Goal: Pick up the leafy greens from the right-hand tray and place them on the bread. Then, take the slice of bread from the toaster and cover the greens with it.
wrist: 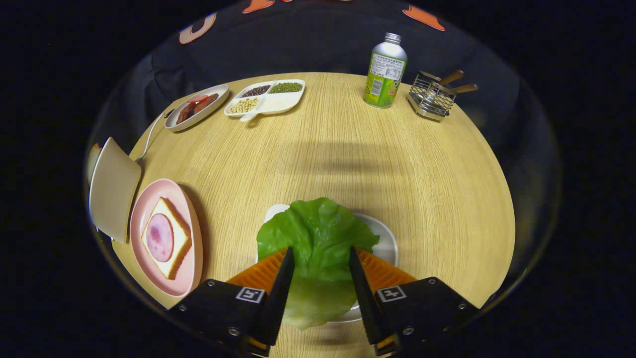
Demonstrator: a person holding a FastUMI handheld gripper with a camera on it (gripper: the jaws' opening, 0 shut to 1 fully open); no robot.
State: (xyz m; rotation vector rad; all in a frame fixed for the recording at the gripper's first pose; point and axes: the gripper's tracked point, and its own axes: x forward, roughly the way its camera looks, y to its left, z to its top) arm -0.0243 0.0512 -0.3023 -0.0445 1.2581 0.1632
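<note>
A green lettuce leaf (318, 238) lies flat on a white tray (385, 239) just ahead of me, its pale stem end reaching back between the fingers. My gripper (321, 258) is open, one orange-backed finger on either side of the leaf's middle, and neither finger visibly squeezes it. Off to the left of the fingers, a pink plate (193, 248) holds a slice of bread (181, 232) topped with a round of ham (160, 237). Beyond that plate stands a cream toaster (114, 189), with a bread slice (93, 158) poking up at its far side.
At the back of the round wooden table (348, 159) are a dish of sausages (197, 106), a divided tray of beans (266, 97), a green bottle (385, 72) and a wire rack with wooden-handled utensils (433, 94). A white cable (151, 134) runs from the toaster.
</note>
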